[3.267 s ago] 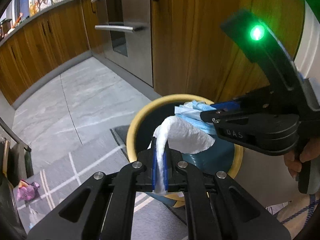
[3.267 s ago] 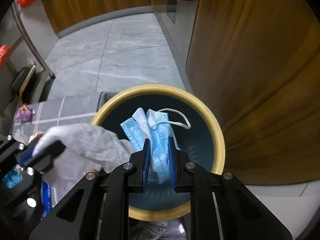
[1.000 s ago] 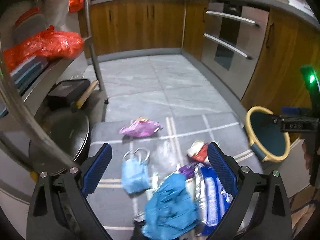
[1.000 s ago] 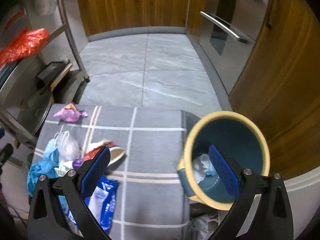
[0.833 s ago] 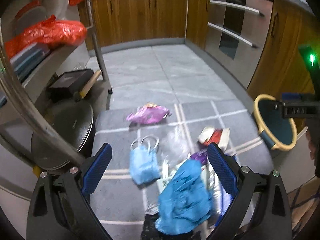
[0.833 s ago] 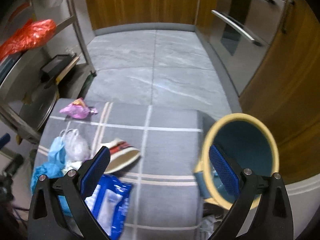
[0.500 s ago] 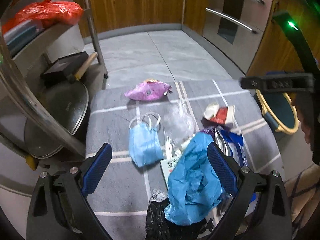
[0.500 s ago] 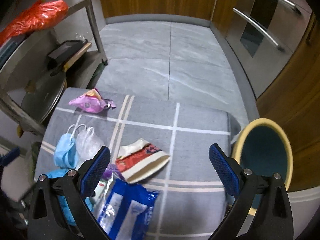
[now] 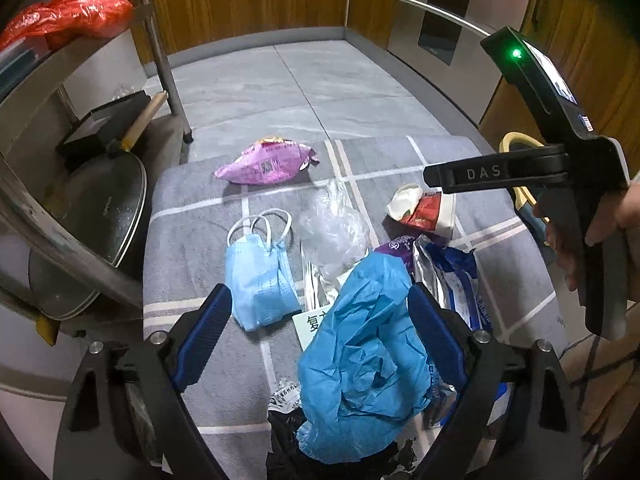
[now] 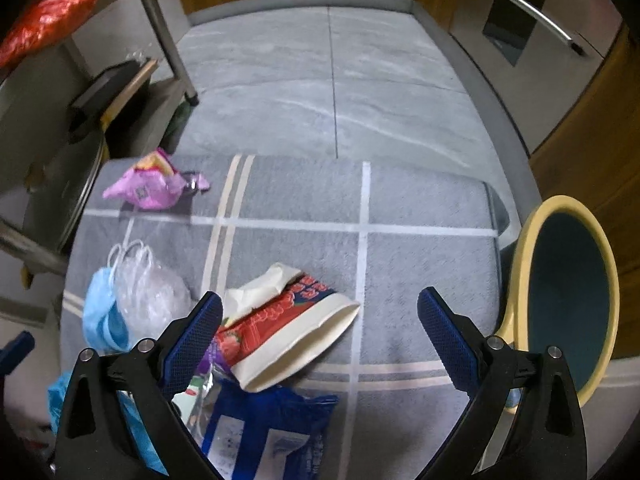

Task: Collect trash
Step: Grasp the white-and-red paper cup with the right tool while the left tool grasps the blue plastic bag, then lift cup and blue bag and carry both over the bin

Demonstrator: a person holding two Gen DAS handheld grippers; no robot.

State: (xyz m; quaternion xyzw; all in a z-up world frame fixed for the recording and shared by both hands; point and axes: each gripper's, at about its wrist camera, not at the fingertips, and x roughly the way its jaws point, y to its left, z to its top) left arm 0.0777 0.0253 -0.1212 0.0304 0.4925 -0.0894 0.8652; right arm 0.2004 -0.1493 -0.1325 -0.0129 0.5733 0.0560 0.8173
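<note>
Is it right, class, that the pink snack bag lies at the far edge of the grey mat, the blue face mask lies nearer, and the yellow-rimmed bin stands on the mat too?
Not quite. The yellow-rimmed bin stands on the floor beside the grey mat, off its edge, as the right wrist view shows. The pink snack bag does lie at the far edge, with the blue face mask nearer.

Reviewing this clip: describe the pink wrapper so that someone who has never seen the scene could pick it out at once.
Start at the grey mat with pale crossing stripes on the kitchen floor. The pink snack wrapper lies alone near the mat's far edge, on the side toward the metal rack, apart from the litter pile nearer the grippers. It is the only pink piece; its neighbours are blue, clear, or red and white.
</note>
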